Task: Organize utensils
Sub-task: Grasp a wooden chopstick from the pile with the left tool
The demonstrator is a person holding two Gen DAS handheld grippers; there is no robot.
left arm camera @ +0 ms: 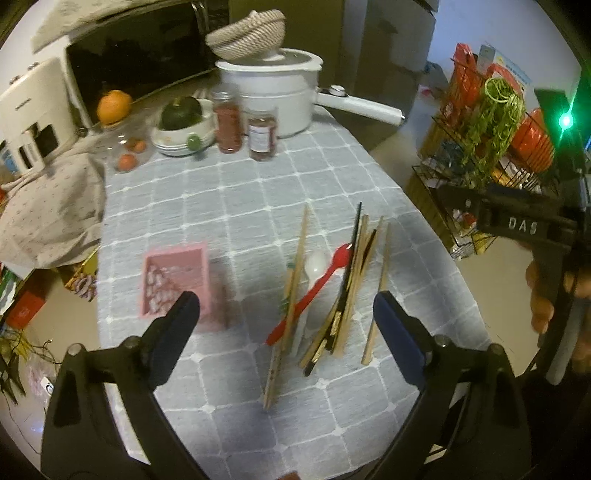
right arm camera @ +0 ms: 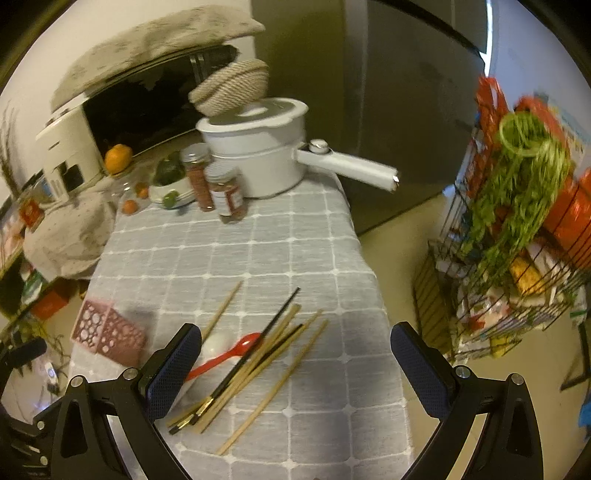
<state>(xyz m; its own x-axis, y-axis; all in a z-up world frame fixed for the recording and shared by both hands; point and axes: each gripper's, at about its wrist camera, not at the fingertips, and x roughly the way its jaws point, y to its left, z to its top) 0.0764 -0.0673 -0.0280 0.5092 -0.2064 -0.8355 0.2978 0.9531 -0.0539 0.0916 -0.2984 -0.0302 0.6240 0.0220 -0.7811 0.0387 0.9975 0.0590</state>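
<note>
The utensils lay in a loose heap on the grey checked tablecloth (left arm camera: pixel 258 192): a bundle of chopsticks (left arm camera: pixel 351 288), a red spoon (left arm camera: pixel 314 291) and a white spoon (left arm camera: pixel 316 266) under it. In the left wrist view the chopsticks' long axes ran roughly six to twelve, tops tipped toward one o'clock; the red spoon's bowl pointed to about one, its handle to seven. One pale pair (left arm camera: pixel 291 295) lay apart at the heap's nine o'clock side. A pink perforated holder (left arm camera: pixel 177 280) stood left of the heap, near the cloth's edge.

My left gripper (left arm camera: pixel 286 314) hung above the pile with jaws wide apart, nothing between the pads, the heap showing in the gap. My right gripper (right arm camera: pixel 295 365) was likewise spread and empty; in its view the sticks fanned from seven toward one, near its left finger (right arm camera: pixel 173 369).

At the table's far end: white pot (left arm camera: pixel 273 99) with a woven basket (left arm camera: pixel 247 35) on its lid, two spice jars (left arm camera: pixel 229 122), a microwave (left arm camera: pixel 140 55). A wire rack (right arm camera: pixel 517 258) stood at three o'clock.
</note>
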